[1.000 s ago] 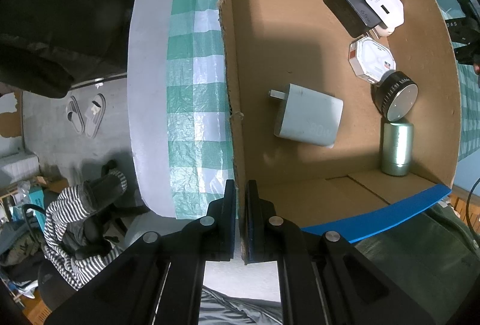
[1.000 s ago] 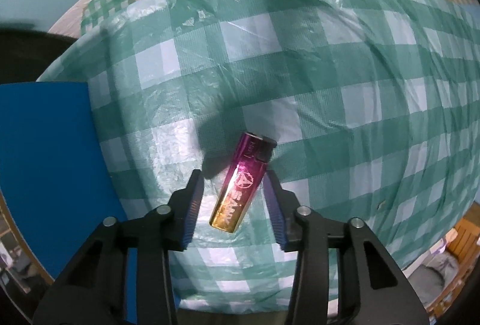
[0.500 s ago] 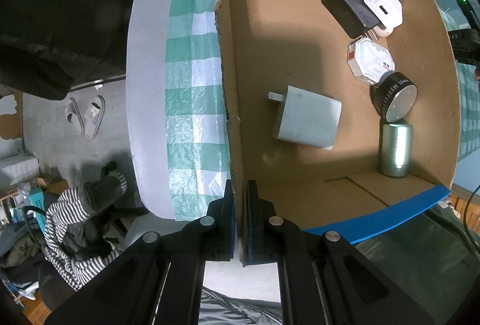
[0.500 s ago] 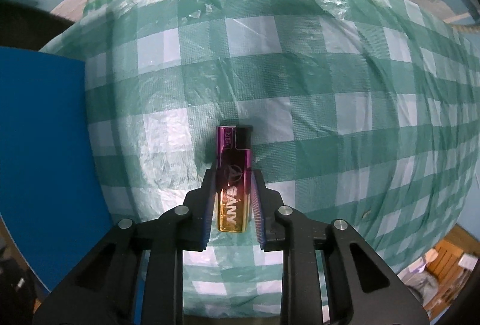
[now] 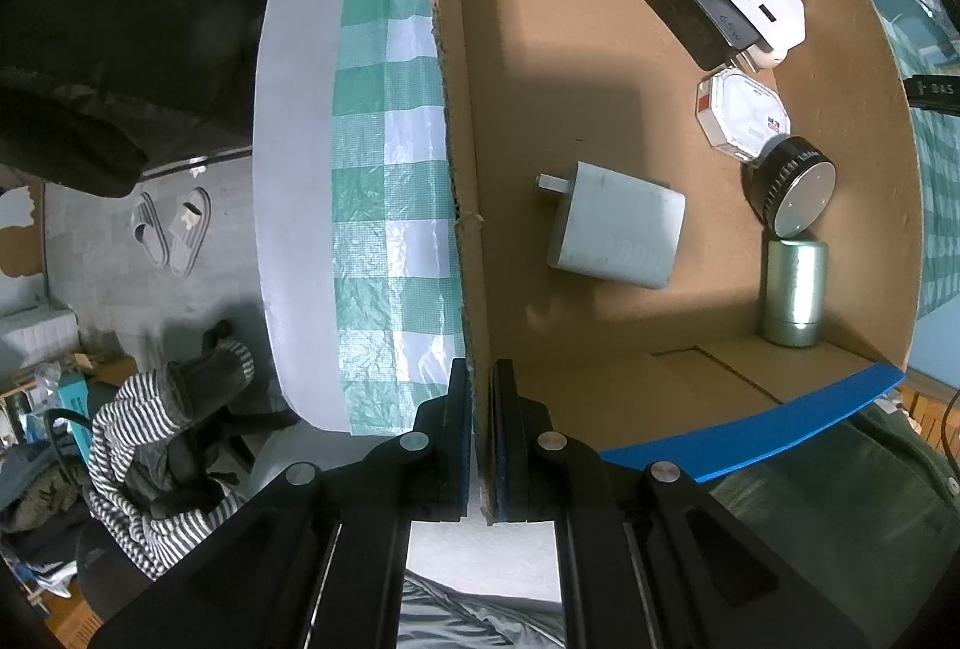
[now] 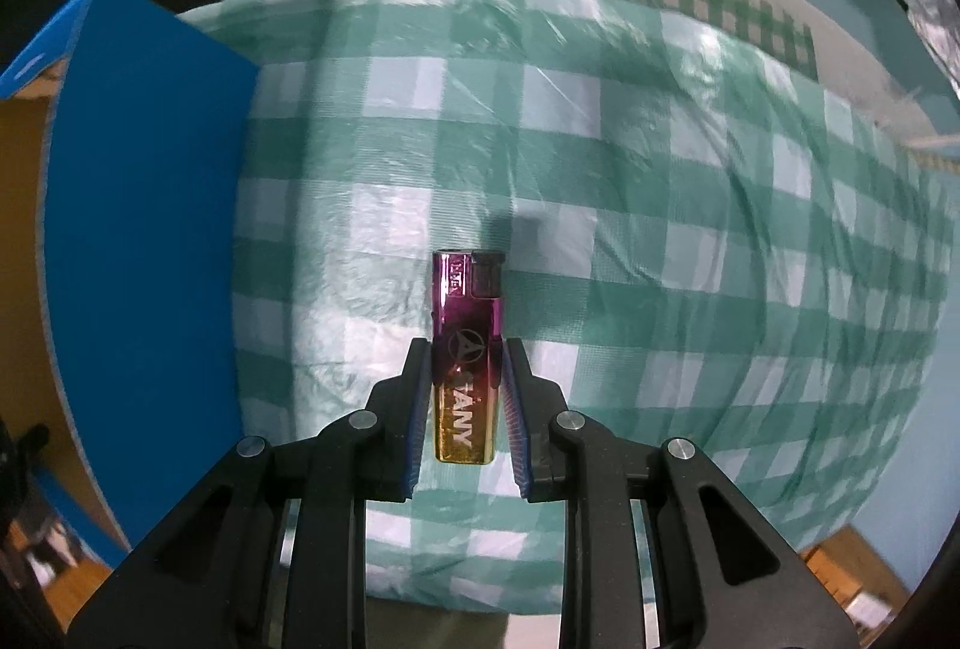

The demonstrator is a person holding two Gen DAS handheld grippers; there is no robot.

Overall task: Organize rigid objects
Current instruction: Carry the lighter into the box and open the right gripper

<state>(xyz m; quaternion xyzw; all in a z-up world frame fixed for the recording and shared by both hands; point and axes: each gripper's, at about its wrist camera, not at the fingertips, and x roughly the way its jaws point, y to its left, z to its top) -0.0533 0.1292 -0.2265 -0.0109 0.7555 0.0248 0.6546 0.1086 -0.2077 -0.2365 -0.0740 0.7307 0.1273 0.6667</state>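
Lifted off checked surface (image 6: 660, 205): purple-gold metallic lighter (image 6: 467, 358), clamped in right gripper (image 6: 465, 397), frame centre. Left gripper (image 5: 478, 445) pinched brown cardboard box wall (image 5: 462, 181).

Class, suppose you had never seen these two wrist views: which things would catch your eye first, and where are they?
The shiny purple-to-gold lighter stands out, pinched between the right gripper fingers above the green checked tablecloth. In the left view, the open cardboard box dominates, its side wall clamped by the left gripper. Inside lie a grey charger mid-floor and a silver cylinder by the far wall.
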